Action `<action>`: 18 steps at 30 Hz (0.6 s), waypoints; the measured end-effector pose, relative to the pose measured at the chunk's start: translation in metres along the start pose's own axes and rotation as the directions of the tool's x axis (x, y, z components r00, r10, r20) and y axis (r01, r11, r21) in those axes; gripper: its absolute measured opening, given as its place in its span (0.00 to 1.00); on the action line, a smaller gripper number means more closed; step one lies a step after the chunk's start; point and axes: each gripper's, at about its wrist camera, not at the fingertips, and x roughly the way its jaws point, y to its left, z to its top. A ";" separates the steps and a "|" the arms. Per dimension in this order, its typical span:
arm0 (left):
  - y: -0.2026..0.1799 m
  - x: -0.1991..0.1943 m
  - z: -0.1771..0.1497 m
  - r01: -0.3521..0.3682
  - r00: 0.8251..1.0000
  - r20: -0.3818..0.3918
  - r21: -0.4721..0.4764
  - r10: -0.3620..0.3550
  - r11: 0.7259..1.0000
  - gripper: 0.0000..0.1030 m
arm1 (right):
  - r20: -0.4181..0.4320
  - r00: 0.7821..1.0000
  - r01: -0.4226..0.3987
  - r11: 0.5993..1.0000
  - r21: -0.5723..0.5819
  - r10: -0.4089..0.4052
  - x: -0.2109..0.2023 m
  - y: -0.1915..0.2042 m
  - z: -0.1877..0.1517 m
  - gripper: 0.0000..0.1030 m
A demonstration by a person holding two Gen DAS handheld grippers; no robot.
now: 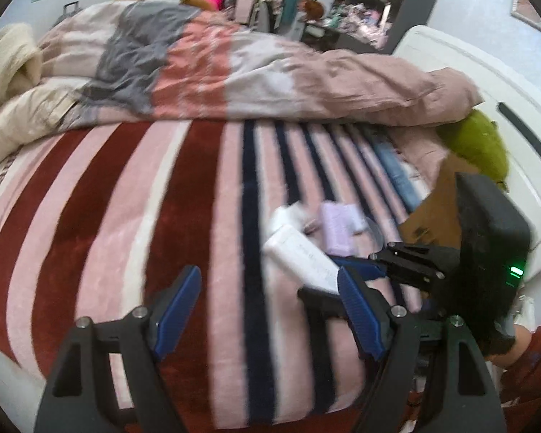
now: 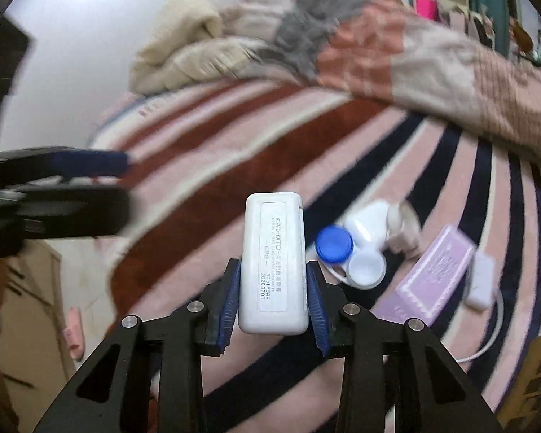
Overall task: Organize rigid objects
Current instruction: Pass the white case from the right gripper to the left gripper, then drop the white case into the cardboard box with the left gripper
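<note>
Bed [image 1: 133,216]: covered by a plush blanket in dark red, pink, white and navy stripes; fills most of both views.
Duvet [image 1: 270,72]: rumpled, patched in pink, grey, coral and cream; heaped across the far side of the bed.
Cardboard box [image 1: 440,209]: brown, at the right edge of the bed in the left wrist view, partly hidden behind the right tool's body.
Green plush thing [image 1: 476,144]: beyond the box, against the white bed frame; too blurred to name more closely.
Left tool [image 1: 270,306]: jaws well apart, blue pads facing each other, nothing between them; hovers over the striped blanket.
Right tool [image 2: 273,288]: jaws closed onto the white case, blue pads pressed on its two long sides; held above the blanket.
White case [image 2: 273,259]: rigid, rounded rectangle with a printed label, clamped at its near end and sticking out forward past the fingertips; clear of the blanket in the right wrist view.
Lilac box [image 2: 432,278]: flat, lying on the blanket to the right of the held case.
Contact lens case [image 2: 350,256]: one blue cap, one white cap, on the blanket between the white case and the lilac box.
White bottle [image 2: 378,223]: lying on its side, just behind the lens case, possibly touching it.
White cable with adapter [image 2: 481,281]: beside the lilac box's right edge.
</note>
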 end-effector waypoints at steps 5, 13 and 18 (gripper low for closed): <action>-0.056 -0.008 0.033 0.133 0.990 0.035 0.084 -0.137 0.988 0.62 | 0.126 0.991 -0.046 0.997 -0.060 0.054 -0.073 -0.003 0.011 0.30; -0.173 0.014 0.090 0.284 0.954 0.001 0.305 -0.299 0.909 0.29 | 0.237 0.970 0.059 0.998 0.001 -0.058 -0.174 -0.071 0.005 0.30; -0.236 0.059 0.108 0.373 0.927 -0.111 0.359 -0.358 0.856 0.29 | 0.178 0.970 0.148 0.983 0.112 -0.166 -0.217 -0.126 -0.015 0.30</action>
